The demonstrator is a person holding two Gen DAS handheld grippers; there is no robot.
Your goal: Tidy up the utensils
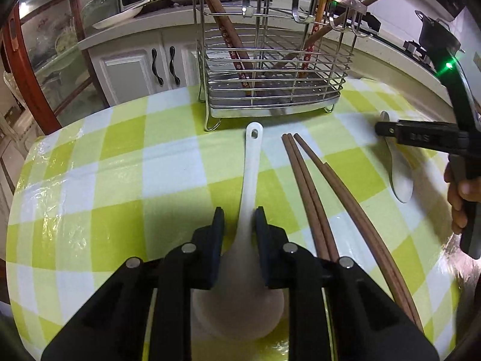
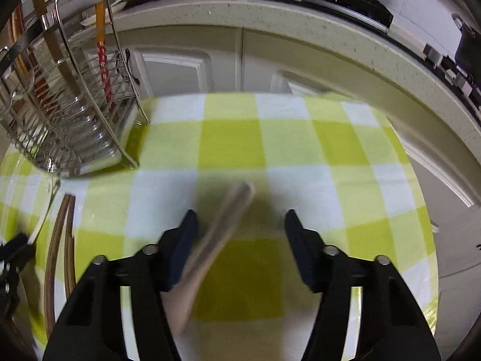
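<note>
A: The white spoon [image 1: 251, 177], on the checked cloth [image 1: 120, 180] before the rack [image 1: 270, 60], is clamped at its neck by the left gripper [image 1: 239, 225].

B: Light, stiff, glossy, judged slippery; the neck is best gripped. A second spoon [image 2: 216, 240] is straddled, ungripped, by the half-open right gripper [image 2: 240, 225].

The left tongs [image 1: 239, 215] point down at a slant, and their two black fingers [image 1: 218, 225] squeeze the handle of a white spoon [image 1: 251, 174]. The right tongs [image 2: 240, 219] also tilt down. Their fingers [image 2: 188, 225] stand apart, with a blurry spoon handle [image 2: 222, 219] between them. A hand [image 1: 461, 192] grips the right tongs' handle
</note>
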